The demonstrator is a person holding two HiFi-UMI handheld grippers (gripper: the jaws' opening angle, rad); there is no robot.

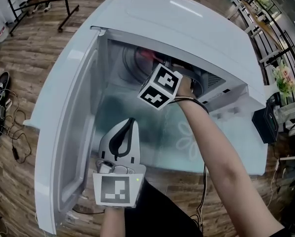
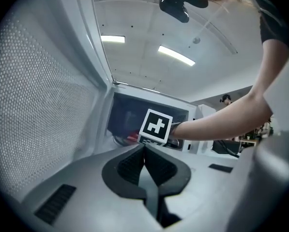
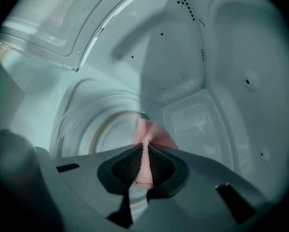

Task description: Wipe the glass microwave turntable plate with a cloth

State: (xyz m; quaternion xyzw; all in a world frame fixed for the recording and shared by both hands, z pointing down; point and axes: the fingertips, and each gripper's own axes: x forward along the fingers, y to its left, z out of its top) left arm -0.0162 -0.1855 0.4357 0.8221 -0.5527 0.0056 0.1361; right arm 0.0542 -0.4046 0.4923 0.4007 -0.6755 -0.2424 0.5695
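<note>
The glass turntable plate (image 3: 83, 127) lies on the floor of the open white microwave (image 1: 187, 19); its rim (image 1: 132, 65) shows dimly inside the cavity. My right gripper (image 3: 144, 148) is shut on a pink cloth (image 3: 155, 134), whose free end hangs at the plate's right edge. In the head view my right gripper (image 1: 163, 72) reaches into the cavity, and a bit of the cloth (image 1: 146, 53) shows beyond it. My left gripper (image 1: 129, 126) is shut on nothing and held low in front of the opening. In the left gripper view its jaws (image 2: 144, 151) point toward the cavity.
The microwave door (image 1: 63, 132) stands swung open on the left, close beside my left gripper. The microwave sits on a pale glass tabletop (image 1: 187, 142) with a flower print. Cables (image 1: 6, 115) lie on the wooden floor at left; a black box (image 1: 266, 125) stands at right.
</note>
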